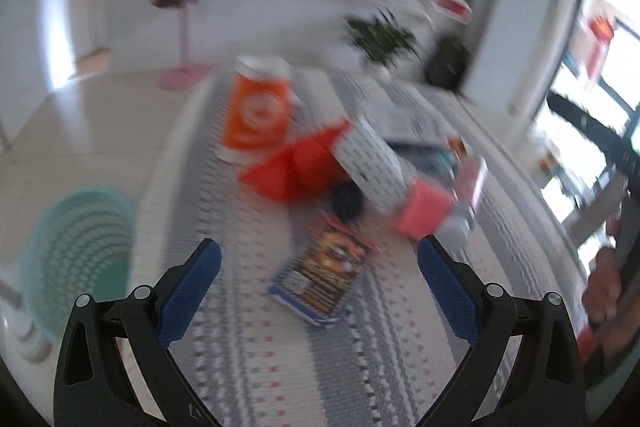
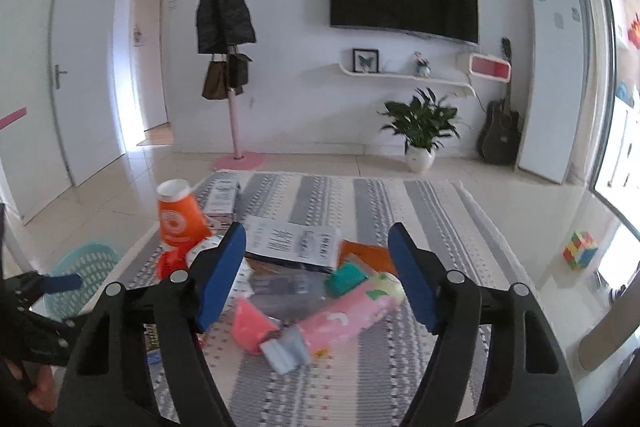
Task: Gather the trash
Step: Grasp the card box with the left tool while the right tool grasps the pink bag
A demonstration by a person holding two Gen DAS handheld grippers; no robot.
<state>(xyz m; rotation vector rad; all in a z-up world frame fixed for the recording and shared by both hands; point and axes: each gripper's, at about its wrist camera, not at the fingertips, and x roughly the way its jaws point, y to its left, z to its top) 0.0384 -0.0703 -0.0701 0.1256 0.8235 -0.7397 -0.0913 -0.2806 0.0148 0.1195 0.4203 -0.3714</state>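
Observation:
Trash lies in a heap on a grey-and-white striped cloth [image 2: 400,211]. An upside-down orange paper cup [image 1: 258,107] [image 2: 178,217] stands at the left. Beside it lie a red wrapper [image 1: 298,167], a white dotted box [image 1: 368,163], a pink block [image 1: 424,211] [image 2: 250,323], a colourful flat packet [image 1: 326,273] and a pink tissue pack [image 2: 352,311]. My left gripper [image 1: 320,265] is open and empty, hovering over the flat packet. My right gripper [image 2: 318,267] is open and empty above the heap.
A teal mesh bin [image 1: 76,259] [image 2: 86,267] stands on the floor left of the cloth. A printed white box [image 2: 292,239] lies behind the heap. A coloured cube [image 2: 580,250] sits at the right. A coat stand [image 2: 236,123] and a potted plant [image 2: 420,131] stand by the far wall.

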